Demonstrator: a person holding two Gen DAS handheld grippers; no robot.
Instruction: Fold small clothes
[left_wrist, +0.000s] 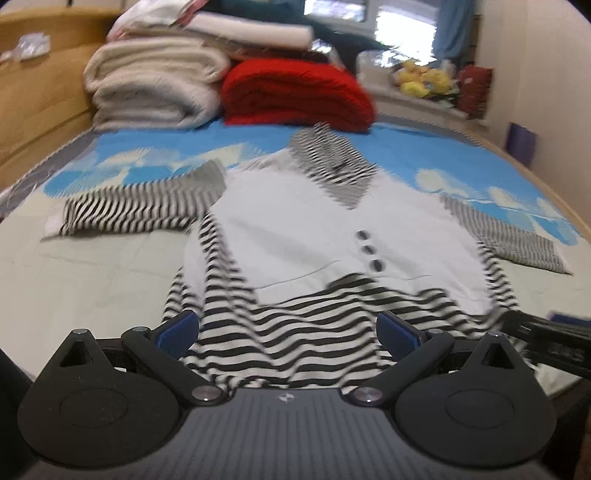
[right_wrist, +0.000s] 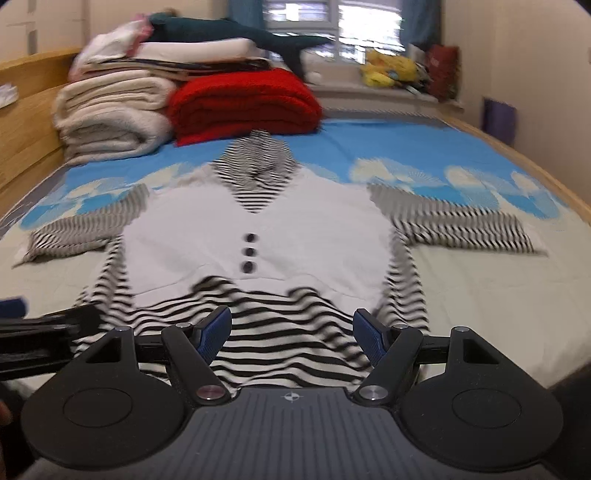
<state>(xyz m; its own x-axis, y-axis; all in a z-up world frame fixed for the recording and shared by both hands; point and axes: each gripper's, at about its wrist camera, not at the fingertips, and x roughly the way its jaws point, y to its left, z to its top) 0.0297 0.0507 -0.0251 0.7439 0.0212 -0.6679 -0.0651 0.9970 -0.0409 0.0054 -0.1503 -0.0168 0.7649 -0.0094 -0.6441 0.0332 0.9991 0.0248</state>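
We're looking down a bed (right_wrist: 461, 291) w/ a pale sheet near us and a blue cloud-print cover (right_wrist: 388, 147) further off. Far left, a wooden headboard (left_wrist: 40, 110) runs alongside. At the far end sit stacked cream blankets (left_wrist: 155, 88) beside a folded red blanket (right_wrist: 243, 107), w/ white linens and a dark teal item on top. Beyond, a bright window (right_wrist: 332, 26) w/ blue curtains (left_wrist: 454, 29); yellow soft toys (right_wrist: 391, 68) on the sill. Right wall (right_wrist: 535, 74) is plain cream. Daylight, frames blurred.

One striped garment (left_wrist: 295, 229) with three buttons (left_wrist: 369, 251); one red blanket (left_wrist: 295, 96); two grippers (left_wrist: 288, 332) (right_wrist: 291, 332).
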